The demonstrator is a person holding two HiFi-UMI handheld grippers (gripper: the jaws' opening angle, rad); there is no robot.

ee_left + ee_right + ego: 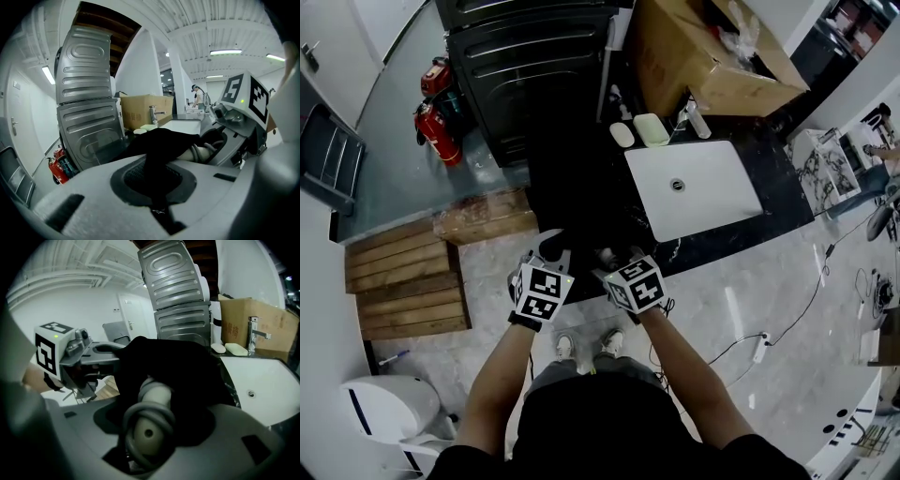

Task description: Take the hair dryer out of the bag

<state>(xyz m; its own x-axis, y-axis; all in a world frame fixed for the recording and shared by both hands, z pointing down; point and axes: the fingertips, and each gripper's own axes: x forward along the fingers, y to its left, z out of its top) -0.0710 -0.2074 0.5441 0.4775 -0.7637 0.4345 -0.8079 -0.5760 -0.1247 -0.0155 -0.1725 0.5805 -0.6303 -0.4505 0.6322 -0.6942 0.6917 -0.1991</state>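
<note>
Two grippers sit close together at the near edge of the dark bench [698,246]: L gripper [546,255] and R gripper [617,261], both pointing fwd over it.

Room: open tiled floor behind and to the R of the person, w/ a cable [806,309] trailing across it. A wood pallet [408,281] lies on the floor to the L. On the bench, the white sink [722,197] lies just R of the grippers. A cardboard box [703,56] stands at the far end, w/ two small pale dishes [652,129] btwn box and sink. A dark ribbed appliance [534,66] stands ahead-left next to the bench, w/ fire extinguishers [436,127] beside it.

L gripper view: jaws are closed on a fold of the black bag [159,140]. The fabric is pinched btwn them and runs fwd, across toward the R gripper [229,136].

R gripper view: jaws are clamped on the beige hair dryer [154,390], at the end where the grey cord [150,408] is looped round it. That end pokes out of the bag's mouth toward the camera; the rest sits inside the black fabric, so the dryer is part in, part out.

In the head view, the bag can't be told from the dark bench.
</note>
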